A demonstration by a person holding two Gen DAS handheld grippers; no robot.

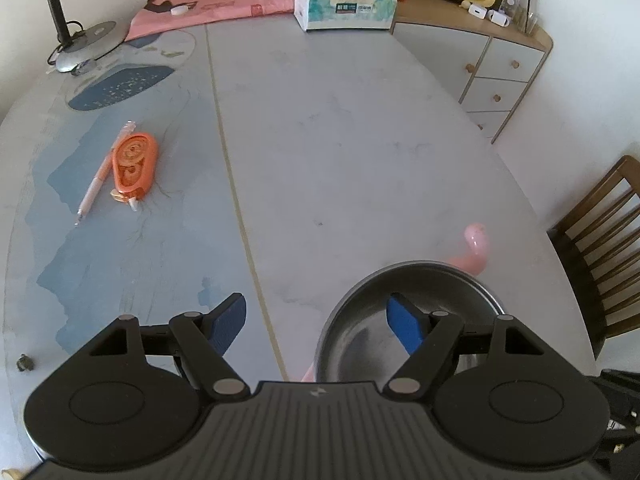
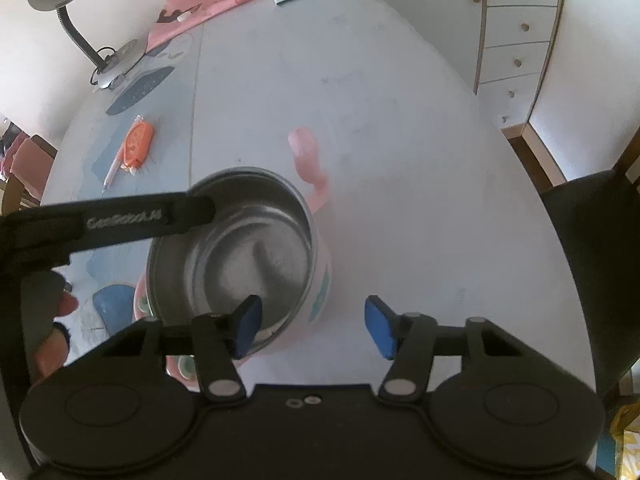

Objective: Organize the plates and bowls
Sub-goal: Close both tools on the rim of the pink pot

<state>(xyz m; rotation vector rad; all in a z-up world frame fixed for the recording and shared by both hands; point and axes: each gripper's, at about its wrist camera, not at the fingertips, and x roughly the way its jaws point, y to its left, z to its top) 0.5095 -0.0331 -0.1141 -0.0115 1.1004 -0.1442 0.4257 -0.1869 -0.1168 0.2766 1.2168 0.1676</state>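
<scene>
Bowl (image 2: pixel 232 248), shiny inside and pink outside, is sitting on the tabletop (image 1: pixel 360 140). The left gripper (image 1: pixel 320 322) and right gripper (image 2: pixel 312 326) are each straddling its rim with jaws partly open, holding nothing. If one side is squeezing first, the slippery bowl could be tipping or sliding away.

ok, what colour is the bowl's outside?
Pink, with a teal mark; the bowl has a steel inside. Right wrist view shows it best.
</scene>
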